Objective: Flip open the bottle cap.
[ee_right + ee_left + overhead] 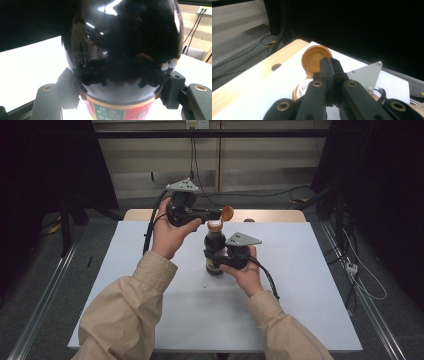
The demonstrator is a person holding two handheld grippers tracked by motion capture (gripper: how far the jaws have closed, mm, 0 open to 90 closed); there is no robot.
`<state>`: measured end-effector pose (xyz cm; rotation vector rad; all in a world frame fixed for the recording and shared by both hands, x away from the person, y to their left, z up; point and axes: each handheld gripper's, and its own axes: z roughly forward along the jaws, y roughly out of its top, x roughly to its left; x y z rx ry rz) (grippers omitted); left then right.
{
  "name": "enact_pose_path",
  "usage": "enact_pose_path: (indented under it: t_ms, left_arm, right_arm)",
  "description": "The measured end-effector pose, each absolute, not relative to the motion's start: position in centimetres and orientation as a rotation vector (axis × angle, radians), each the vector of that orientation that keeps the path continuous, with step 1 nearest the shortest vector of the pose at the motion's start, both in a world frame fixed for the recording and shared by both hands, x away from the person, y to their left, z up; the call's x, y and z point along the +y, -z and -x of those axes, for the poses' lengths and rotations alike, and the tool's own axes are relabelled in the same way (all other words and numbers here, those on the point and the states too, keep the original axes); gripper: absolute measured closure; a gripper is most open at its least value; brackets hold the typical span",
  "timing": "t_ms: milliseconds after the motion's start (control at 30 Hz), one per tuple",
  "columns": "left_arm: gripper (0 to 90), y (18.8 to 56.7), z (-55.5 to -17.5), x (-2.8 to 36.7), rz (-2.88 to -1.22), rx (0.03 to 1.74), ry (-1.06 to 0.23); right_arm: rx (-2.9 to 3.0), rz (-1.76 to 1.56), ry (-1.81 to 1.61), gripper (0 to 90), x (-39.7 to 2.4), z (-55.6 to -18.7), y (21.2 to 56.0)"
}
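A dark glossy bottle (215,251) with a red and green label stands on the white table (305,275). My right gripper (217,263) is shut on its body from the right; in the right gripper view the bottle (122,50) sits between the two fingers (68,86). Above the bottle's neck (215,225) an orange cap (227,213) tilts up with its hollow inside showing. My left gripper (218,214) comes in from the left, shut on the cap's rim. In the left gripper view the cap (313,58) sits just behind my left gripper (330,67), whose jaws are pressed together.
A strip of bare wood with a round hole (276,66) runs along the table's far edge (270,215). Cables (367,290) lie on the floor to the right, and dark curtains stand on both sides. A small speck (205,285) lies on the sheet before the bottle.
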<state>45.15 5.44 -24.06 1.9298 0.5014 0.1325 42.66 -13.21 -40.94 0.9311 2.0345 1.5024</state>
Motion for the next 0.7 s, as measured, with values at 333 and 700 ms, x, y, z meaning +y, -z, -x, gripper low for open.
enact_pose_path:
  t_ms: [333,700]
  left_arm:
    - [90.0,24.0,-45.2,5.9,-1.928,0.513,-0.14]
    - [90.0,24.4,-45.2,7.2,-1.918,0.531,-0.142]
  right_arm:
    - [2.039,-0.94,-1.507,31.4,-13.3,-42.7,40.9]
    - [2.039,-0.953,-1.516,31.0,-13.5,-42.8,41.0]
